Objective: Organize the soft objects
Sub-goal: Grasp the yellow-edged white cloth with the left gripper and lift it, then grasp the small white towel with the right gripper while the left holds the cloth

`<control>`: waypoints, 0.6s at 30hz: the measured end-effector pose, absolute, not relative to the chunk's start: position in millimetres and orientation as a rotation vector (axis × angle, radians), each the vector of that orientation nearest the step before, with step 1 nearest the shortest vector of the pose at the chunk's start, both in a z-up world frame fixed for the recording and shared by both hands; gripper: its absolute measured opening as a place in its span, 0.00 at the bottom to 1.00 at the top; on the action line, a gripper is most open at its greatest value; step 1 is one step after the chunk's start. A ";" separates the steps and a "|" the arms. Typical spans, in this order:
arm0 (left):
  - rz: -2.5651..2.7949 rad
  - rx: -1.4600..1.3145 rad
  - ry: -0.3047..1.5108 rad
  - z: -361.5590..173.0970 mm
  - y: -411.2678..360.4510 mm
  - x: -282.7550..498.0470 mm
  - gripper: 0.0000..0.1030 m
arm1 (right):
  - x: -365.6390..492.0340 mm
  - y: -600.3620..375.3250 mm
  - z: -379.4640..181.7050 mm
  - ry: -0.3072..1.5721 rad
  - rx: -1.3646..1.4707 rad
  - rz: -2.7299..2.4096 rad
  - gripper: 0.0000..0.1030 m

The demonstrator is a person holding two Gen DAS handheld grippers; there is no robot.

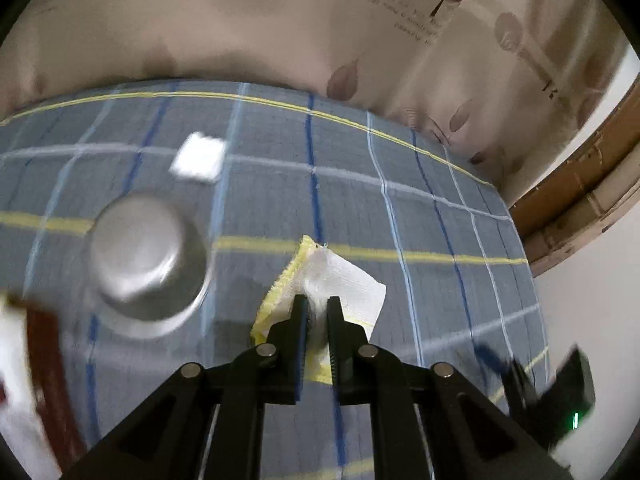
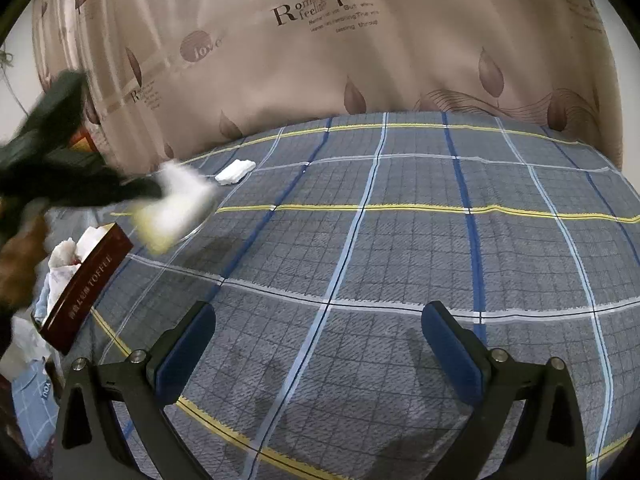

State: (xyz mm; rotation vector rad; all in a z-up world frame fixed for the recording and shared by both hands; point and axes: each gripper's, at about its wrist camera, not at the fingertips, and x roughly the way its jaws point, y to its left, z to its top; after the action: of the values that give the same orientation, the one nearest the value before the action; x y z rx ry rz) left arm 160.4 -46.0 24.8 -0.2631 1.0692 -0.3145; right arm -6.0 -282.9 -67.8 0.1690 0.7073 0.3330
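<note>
The left gripper (image 1: 318, 312), tilted steeply downward over a plaid bedspread (image 1: 400, 208), pinches a white-and-yellow cloth (image 1: 340, 280) between its narrow black jaws, the fabric bunched at the pads and fanning out past the tips. The cloth is a thin woven square, white across its face with a fuzzy yellow border (one corner folds over toward the bedspread's yellow stripe). Seen from the right wrist, that same gripper (image 2: 160, 196) and cloth (image 2: 176, 208) are a blurred streak just above the bedspread's (image 2: 400, 240) left edge.

The right gripper (image 2: 320, 344) hangs at a shallower angle over the bedspread's near half, its blue-padded fingers (image 2: 184, 352) spread wide with only fabric beneath them.

The bedspread is grey-blue, textured in fine checks and crossed by dark blue, pale blue, white and yellow lines. On it, left of the held cloth, stands a round, shiny glass-like bowl (image 1: 148, 264), blurred. Farther back on the bedspread lies a small white folded pad (image 1: 198, 158), also visible from the right wrist (image 2: 236, 171). At the bedspread's left edge sits a dark red rectangular box (image 2: 90, 280) lettered in gold, with crumpled white soft items (image 2: 66, 254) piled inside. Behind the bedspread hangs a beige curtain (image 2: 360, 60) printed with brown leaves and lettering.
</note>
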 end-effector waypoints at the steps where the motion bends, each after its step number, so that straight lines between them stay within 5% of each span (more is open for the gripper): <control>1: -0.302 -0.269 1.057 26.9 -38.1 142.2 0.09 | -5.6 -281.7 -67.2 0.710 0.165 0.341 1.00; 18: -0.226 -0.323 1.039 17.7 29.4 15.0 0.09 | 163.9 -130.9 -23.2 0.817 0.122 0.527 1.00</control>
State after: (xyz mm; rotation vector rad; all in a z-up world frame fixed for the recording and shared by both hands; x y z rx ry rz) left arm 15.0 29.4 17.7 -0.3230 1.0386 -0.2256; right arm 163.9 -130.9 -23.2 0.1219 0.8173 0.5274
